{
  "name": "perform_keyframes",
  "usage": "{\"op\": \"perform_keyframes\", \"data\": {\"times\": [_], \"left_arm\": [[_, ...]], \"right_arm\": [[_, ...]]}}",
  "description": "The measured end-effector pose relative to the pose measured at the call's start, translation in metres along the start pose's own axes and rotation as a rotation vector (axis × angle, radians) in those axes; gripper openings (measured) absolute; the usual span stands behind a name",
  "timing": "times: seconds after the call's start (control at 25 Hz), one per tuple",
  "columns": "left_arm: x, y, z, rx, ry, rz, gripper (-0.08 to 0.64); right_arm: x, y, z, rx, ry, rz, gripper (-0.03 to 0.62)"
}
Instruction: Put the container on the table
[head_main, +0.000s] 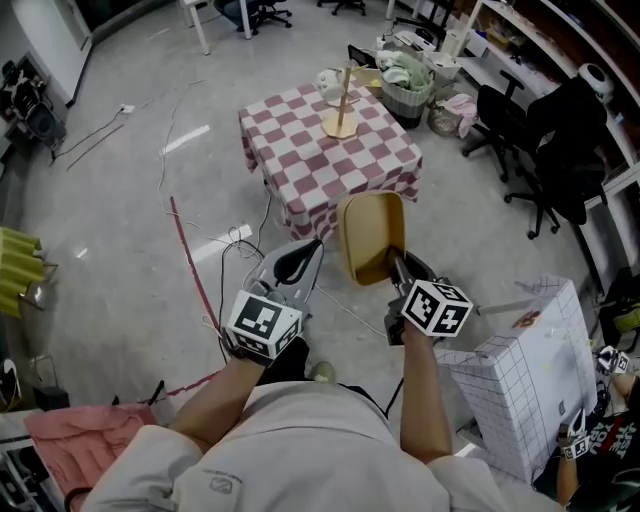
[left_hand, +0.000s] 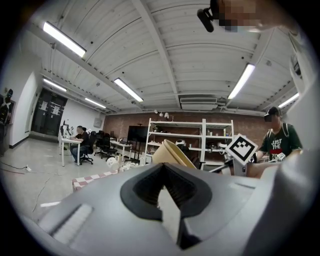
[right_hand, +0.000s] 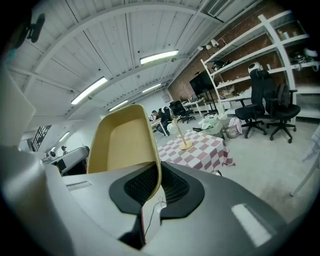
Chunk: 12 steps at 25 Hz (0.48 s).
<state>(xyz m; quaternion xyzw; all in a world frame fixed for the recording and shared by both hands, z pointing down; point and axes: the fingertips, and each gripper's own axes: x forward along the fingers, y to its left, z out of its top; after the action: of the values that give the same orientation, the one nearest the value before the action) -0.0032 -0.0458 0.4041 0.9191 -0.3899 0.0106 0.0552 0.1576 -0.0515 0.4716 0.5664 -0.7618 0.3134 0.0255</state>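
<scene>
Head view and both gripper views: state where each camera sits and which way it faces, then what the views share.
Head view: on the person's head, facing down at the floor and checked table; shows both forearms, the left gripper and right gripper.
Left gripper view: on the left gripper, facing across the room, tilted up; its jaws are empty.
Right gripper view: on the right gripper, facing the table; its jaws clamp the container.
Shared: all show container and table.

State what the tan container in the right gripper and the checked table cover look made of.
Tan oval container: thin, matte, uniform wall pinched in the right gripper; moulded plastic or pressed fibre, can't tell which. Red-and-white checked table cover: cloth, probably; it drapes in soft folds over the edges.
</scene>
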Motion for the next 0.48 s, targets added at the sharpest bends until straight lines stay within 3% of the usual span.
{"op": "perform_keyframes", "data": {"times": [0.48], "left_arm": [[0.061,0.095,0.005,-0.006,0.009,-0.070,0.006]], "right_arm": [[0.090,0.002,0.035,0.017,-0.007,-0.080,0.031]]}}
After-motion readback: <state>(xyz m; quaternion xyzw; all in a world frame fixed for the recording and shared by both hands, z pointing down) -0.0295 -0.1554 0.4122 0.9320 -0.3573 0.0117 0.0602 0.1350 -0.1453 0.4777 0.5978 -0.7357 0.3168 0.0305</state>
